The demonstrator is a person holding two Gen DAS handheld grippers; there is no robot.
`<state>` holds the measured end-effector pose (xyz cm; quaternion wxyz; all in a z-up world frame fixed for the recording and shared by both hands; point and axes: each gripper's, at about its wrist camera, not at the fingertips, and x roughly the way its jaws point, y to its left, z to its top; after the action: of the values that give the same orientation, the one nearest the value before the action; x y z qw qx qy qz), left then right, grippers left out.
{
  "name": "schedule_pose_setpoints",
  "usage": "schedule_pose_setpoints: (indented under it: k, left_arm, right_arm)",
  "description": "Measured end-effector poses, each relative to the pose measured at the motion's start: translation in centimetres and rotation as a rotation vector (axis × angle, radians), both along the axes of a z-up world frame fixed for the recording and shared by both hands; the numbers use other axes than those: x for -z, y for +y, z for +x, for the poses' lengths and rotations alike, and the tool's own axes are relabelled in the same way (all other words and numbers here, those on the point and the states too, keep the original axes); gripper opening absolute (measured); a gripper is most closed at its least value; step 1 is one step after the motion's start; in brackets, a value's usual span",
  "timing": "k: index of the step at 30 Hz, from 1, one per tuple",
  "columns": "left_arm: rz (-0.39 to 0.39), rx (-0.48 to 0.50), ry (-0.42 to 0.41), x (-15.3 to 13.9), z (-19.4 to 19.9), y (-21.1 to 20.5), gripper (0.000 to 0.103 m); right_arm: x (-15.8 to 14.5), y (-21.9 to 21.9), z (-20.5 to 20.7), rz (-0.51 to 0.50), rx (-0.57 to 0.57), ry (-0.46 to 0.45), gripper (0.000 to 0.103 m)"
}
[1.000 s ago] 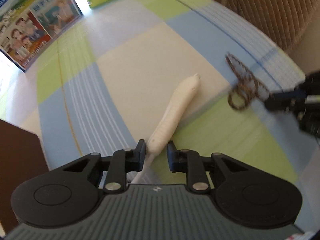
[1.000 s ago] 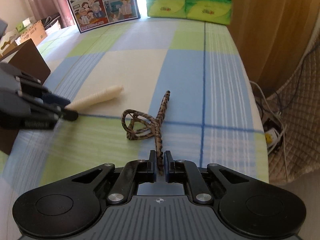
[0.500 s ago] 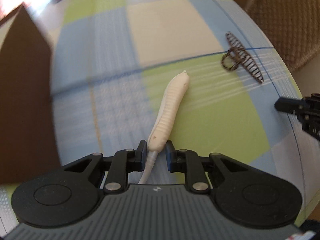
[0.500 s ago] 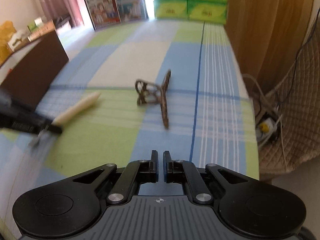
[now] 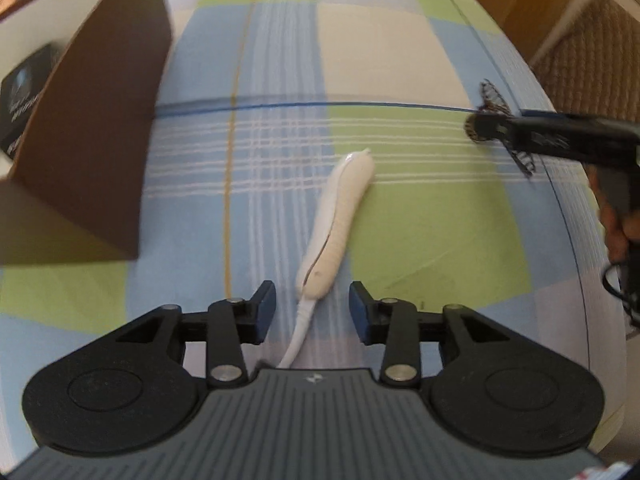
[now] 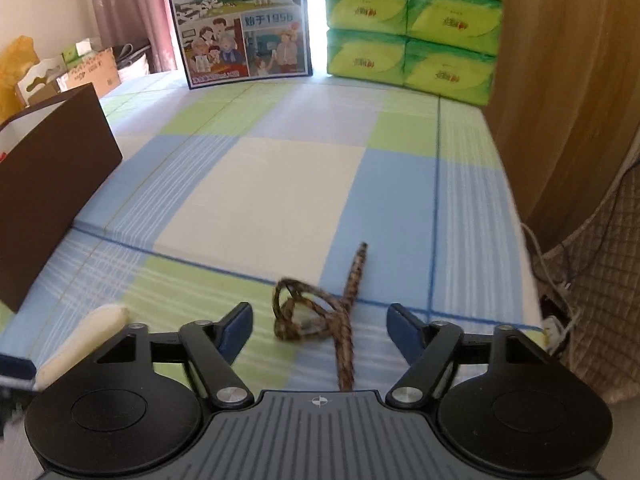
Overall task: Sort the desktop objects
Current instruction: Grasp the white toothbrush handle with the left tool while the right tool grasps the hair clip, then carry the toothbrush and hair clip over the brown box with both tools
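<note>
On the checked cloth (image 6: 280, 184), each spread-open tool straddles its item: left tool (image 5: 313, 312) the cream handle (image 5: 340, 220), right tool (image 6: 320, 332) the leopard hairband (image 6: 316, 316).

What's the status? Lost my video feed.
Left gripper open around white pen-like object. Right gripper open around leopard-print hair tie. Both lie on checked cloth. Brown box left, nothing blocking.

I am over a table with a checked cloth (image 6: 280, 184) in blue, green and cream. At the far end stands a milk carton box with cartoon people (image 6: 240, 24), and beside it a stack of green tissue packs (image 6: 412, 28). Bright light comes between them. A wooden panel (image 6: 560, 80) is on my right. Pink curtains (image 6: 128, 12) hang at the back left, above some cardboard boxes (image 6: 88, 70). A quilted brown cover (image 6: 600, 280) sits past the table's right edge.
</note>
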<state>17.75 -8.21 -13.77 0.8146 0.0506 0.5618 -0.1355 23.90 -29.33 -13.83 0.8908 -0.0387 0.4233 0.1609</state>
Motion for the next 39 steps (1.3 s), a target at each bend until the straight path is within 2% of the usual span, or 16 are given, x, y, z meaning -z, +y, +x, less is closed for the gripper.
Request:
schedule_pose_setpoints:
  k: [1, 2, 5, 8, 10, 11, 12, 16, 22, 28, 30, 32, 35, 38, 39]
  left_arm:
    - [0.006, 0.017, -0.015, 0.0, 0.0, -0.4, 0.034]
    - [0.016, 0.040, -0.035, 0.0, 0.0, -0.8, 0.034]
    - [0.048, 0.084, -0.055, 0.2, 0.4, -1.4, 0.034]
    - [0.045, 0.100, -0.052, 0.6, 0.4, -1.5, 0.033]
    - [0.047, 0.108, -0.062, 0.7, 0.2, -1.4, 0.027]
    - [0.045, 0.100, -0.066, 0.7, 0.0, -1.2, 0.018]
    - [0.038, 0.085, -0.066, 0.7, -0.2, -1.0, 0.018]
    - [0.010, -0.013, -0.051, 0.5, -1.5, 0.6, 0.017]
    - [-0.028, -0.088, -0.005, 0.3, -4.7, 3.0, 0.017]
    - [-0.039, -0.099, -0.014, 0.3, -5.1, 3.2, 0.020]
    - [-0.020, -0.065, -0.031, 0.3, -5.2, 2.5, 0.029]
    - [-0.005, -0.041, -0.044, 0.4, -5.4, 2.0, 0.032]
    - [0.036, 0.000, -0.073, 0.6, -6.0, 1.3, 0.032]
    - [0.043, 0.009, -0.080, 0.7, -6.3, 1.2, 0.032]
    - [0.046, 0.011, -0.080, 0.7, -6.3, 1.3, 0.029]
  right_arm:
    - [0.3, 0.1, 0.3, -0.002, -0.002, 0.015, 0.045]
    - [0.6, 0.2, 0.5, -0.008, -0.007, 0.031, 0.038]
    - [0.6, -0.2, -0.2, -0.011, -0.024, 0.027, 0.038]
    - [0.5, -0.7, -1.4, -0.018, -0.042, 0.037, 0.038]
    - [0.3, -1.2, -2.7, -0.014, -0.050, 0.050, 0.038]
    - [0.3, -1.5, -3.5, -0.011, -0.055, 0.055, 0.038]
    - [0.2, -1.7, -4.3, -0.006, -0.060, 0.060, 0.038]
    - [0.3, -2.0, -8.5, 0.008, -0.128, 0.054, 0.038]
    - [0.2, -1.0, -13.3, 0.001, -0.187, 0.050, 0.038]
    - [0.6, 0.2, -13.5, -0.034, -0.172, 0.029, 0.040]
    - [0.7, 0.5, -13.3, -0.047, -0.171, 0.024, 0.042]
    - [0.9, 0.6, -13.3, -0.049, -0.160, 0.023, 0.044]
    - [0.9, 0.5, -13.5, -0.053, -0.146, 0.014, 0.049]
    - [0.9, 0.4, -13.6, -0.054, -0.132, 0.011, 0.052]
    - [0.9, 0.4, -13.6, -0.054, -0.129, 0.010, 0.053]
